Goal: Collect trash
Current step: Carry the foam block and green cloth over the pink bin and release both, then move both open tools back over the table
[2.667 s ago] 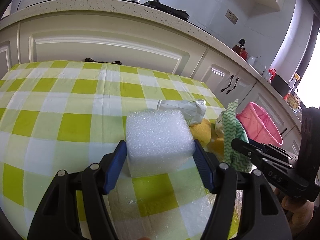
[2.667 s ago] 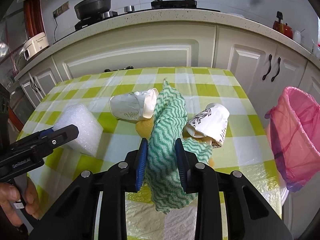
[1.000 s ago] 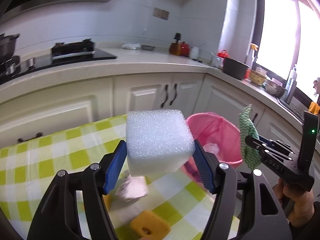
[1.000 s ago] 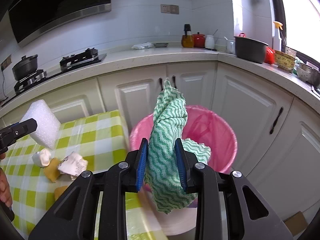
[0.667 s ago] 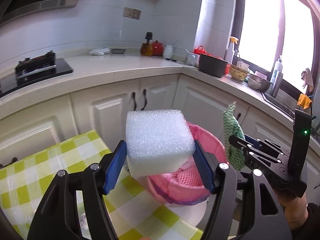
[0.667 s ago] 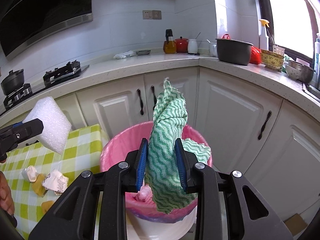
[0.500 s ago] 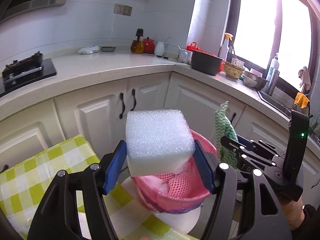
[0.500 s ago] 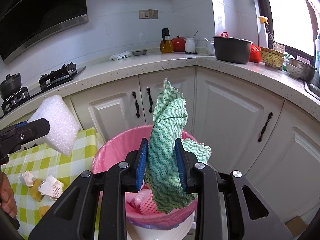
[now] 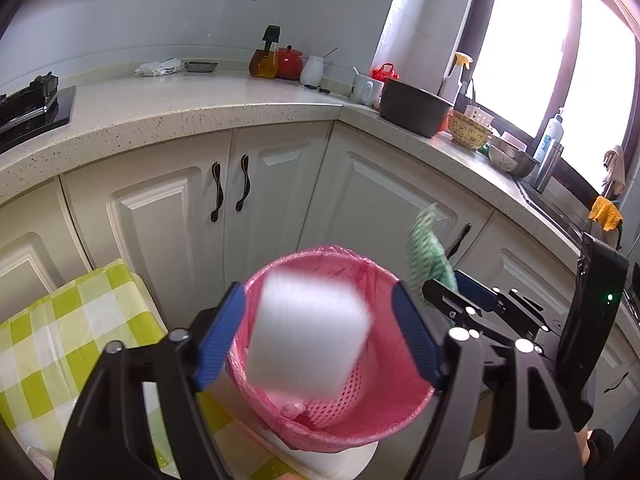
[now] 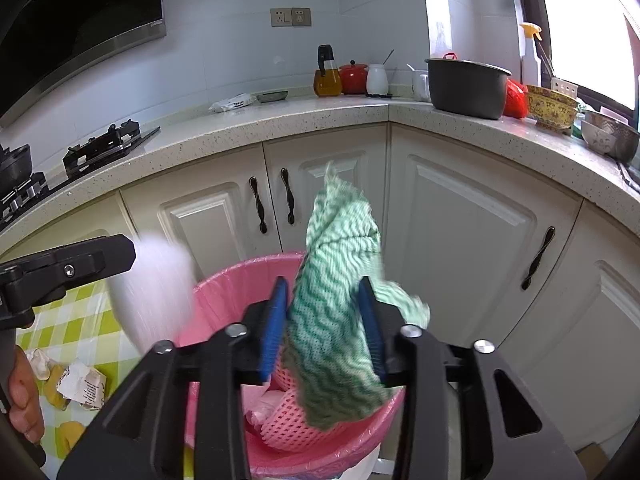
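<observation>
Left hand-held gripper (image 9: 320, 334) spread wide, blurry foam block (image 9: 308, 334) loose between its fingers above pink bin (image 9: 400, 412), right hand-held gripper (image 10: 322, 326) spread, green cloth (image 10: 336, 320) loose over the bin

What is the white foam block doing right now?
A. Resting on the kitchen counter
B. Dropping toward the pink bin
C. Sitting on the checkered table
B: the foam block is blurred, free between the open left hand-held gripper, above the pink bin.
</observation>
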